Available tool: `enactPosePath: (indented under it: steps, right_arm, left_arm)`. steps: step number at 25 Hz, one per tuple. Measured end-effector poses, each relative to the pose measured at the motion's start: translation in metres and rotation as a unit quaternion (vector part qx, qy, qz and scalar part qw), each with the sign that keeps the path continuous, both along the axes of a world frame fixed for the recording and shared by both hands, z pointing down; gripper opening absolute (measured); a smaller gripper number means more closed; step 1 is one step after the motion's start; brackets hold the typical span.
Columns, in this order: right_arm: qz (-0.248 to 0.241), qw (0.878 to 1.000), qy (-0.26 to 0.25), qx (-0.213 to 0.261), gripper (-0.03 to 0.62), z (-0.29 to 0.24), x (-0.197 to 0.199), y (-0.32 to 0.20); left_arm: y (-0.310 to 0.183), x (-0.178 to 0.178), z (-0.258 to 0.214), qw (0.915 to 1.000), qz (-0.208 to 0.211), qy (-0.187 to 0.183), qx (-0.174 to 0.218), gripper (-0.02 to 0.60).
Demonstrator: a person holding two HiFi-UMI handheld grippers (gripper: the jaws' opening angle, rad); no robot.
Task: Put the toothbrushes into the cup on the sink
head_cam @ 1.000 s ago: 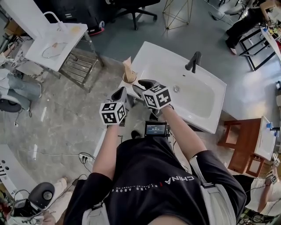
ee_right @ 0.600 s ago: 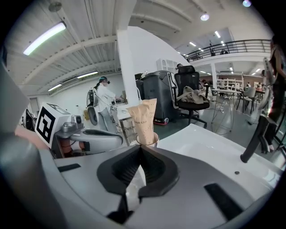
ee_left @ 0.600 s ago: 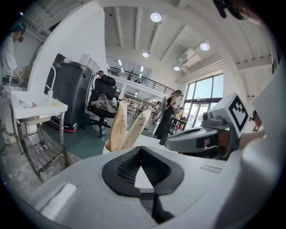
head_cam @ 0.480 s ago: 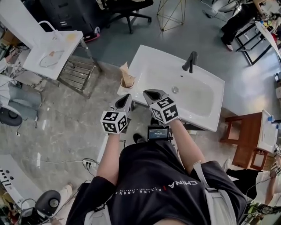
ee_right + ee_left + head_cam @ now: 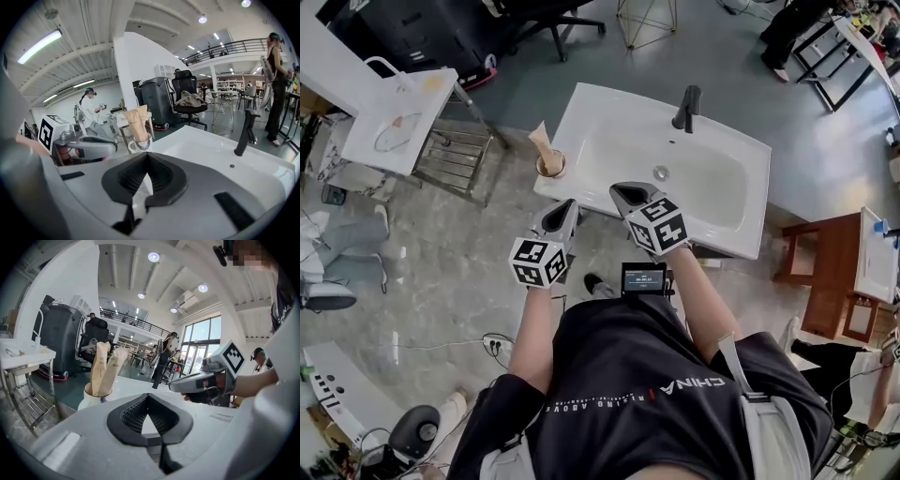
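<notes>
**Both claws drawn back, brushes standing in the cup**

Since the earlier frame both grippers have pulled away from the cup (image 5: 549, 166). Their tips were just beside it then. Now they sit lower in the head view, at the near edge of the sink (image 5: 609, 112) and clear of the cup.

The left gripper (image 5: 566, 207) and the right gripper (image 5: 624, 194) are each closed up, with the dark ribbed pads meeting. Neither gripper view shows anything caught between them (only white sink surface shows through the notch above the pads).

The toothbrushes (image 5: 541, 143) stand in the cup, upper left of centre in the head view. The cup rests on the sink's flat left corner, outside the basin, probably because that ledge is level. The brushes appear as two flat tan sleeves that look like paper. They are taller than the cup, so they lean on its rim and fan apart.

The cup is small, round and pale. The sink is glossy white, rectangular, with a shallow rounded basin. The faucet (image 5: 685, 109) at its far edge is matte black and angular. The gripper shells are smooth pale grey plastic, each carrying a black-and-white marker cube.

With both claws empty and backed off, I judge the placing done or nearly so.
</notes>
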State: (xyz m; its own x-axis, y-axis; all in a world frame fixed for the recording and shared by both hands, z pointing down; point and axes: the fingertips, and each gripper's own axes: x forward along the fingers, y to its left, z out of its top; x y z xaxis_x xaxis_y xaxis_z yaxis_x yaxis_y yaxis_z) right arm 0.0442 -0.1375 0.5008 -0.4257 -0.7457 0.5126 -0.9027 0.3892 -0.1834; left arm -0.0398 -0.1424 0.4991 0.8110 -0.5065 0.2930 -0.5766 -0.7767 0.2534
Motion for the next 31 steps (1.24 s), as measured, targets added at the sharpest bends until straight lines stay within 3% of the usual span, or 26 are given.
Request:
enactPosePath:
  steps: [14, 31]
  right_arm:
    - [-0.002, 1.0, -0.001, 0.005, 0.009, 0.006, 0.068, 0.103]
    - [-0.003, 1.0, 0.0, 0.005, 0.009, 0.025, 0.089, 0.194]
  left_arm:
    - [0.097, 0.065, 0.005, 0.9989, 0.029, -0.033, -0.016, 0.006]
    - [0.196, 0.075, 0.027, 0.9985, 0.022, -0.036, -0.035, 0.006]
